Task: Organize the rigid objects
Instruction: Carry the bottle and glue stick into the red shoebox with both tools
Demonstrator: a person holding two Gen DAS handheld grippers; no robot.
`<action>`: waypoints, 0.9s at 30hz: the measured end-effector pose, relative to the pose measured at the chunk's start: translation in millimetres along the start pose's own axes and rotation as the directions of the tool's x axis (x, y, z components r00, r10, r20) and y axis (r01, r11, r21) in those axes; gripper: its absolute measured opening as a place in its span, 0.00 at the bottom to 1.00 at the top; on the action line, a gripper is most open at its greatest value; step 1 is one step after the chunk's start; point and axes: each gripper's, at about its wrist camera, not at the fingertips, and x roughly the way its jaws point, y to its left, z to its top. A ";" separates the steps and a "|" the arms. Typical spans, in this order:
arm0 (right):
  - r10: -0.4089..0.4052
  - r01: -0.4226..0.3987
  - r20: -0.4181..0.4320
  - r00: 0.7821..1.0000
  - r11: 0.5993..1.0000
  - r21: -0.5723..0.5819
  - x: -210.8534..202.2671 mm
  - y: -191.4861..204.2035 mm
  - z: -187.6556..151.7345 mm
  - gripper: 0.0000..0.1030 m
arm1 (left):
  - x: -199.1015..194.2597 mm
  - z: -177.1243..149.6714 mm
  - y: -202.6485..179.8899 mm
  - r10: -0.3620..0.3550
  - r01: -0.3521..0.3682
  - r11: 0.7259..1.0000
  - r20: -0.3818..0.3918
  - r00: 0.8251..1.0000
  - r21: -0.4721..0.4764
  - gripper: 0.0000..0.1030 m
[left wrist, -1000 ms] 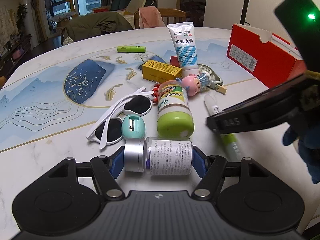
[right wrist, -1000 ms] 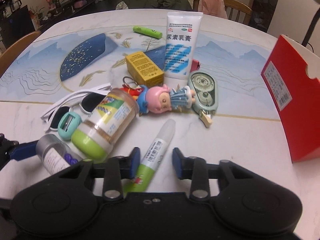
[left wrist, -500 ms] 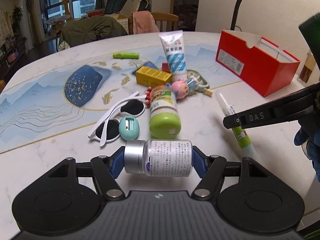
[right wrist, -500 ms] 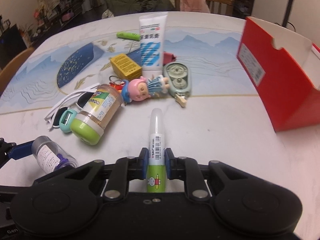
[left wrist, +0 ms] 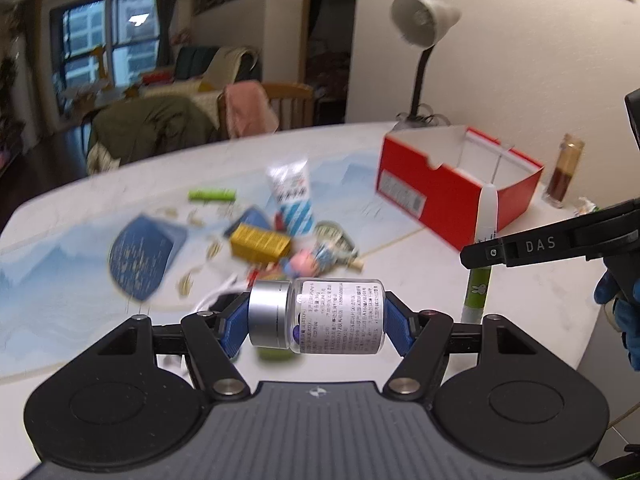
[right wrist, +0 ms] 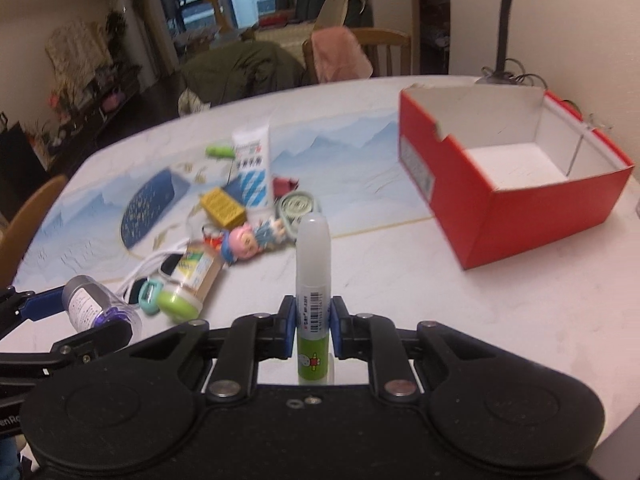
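Box [right wrist: 520, 200] right of clutter pile [right wrist: 240, 216].

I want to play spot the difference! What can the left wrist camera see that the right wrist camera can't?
Only the left wrist view shows the small brown glass jar beyond the red box and the whole lamp head.

Only the right wrist view shows the box's bare white floor, the green-capped jar and the teal sharpener.

Both show the left gripper clamped on the silver-capped bottle, the right gripper clamped on the glue pen, and the pink-haired doll.
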 end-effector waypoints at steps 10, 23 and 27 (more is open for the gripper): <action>-0.012 0.013 0.060 0.998 1.000 -0.011 -34.3 -51.3 47.8 0.16 | 22.5 49.9 -37.7 -0.035 0.032 0.996 0.041 0.999 0.079 0.66; -0.042 0.043 0.099 0.994 0.999 -0.011 -21.4 -162.6 129.9 0.16 | 102.0 124.0 -118.9 -0.047 0.041 0.991 0.041 0.998 0.127 0.66; -0.052 0.053 0.092 0.994 0.999 -0.006 -6.9 -195.8 150.4 0.16 | 130.5 140.2 -146.7 -0.051 0.047 0.988 0.020 0.999 0.150 0.66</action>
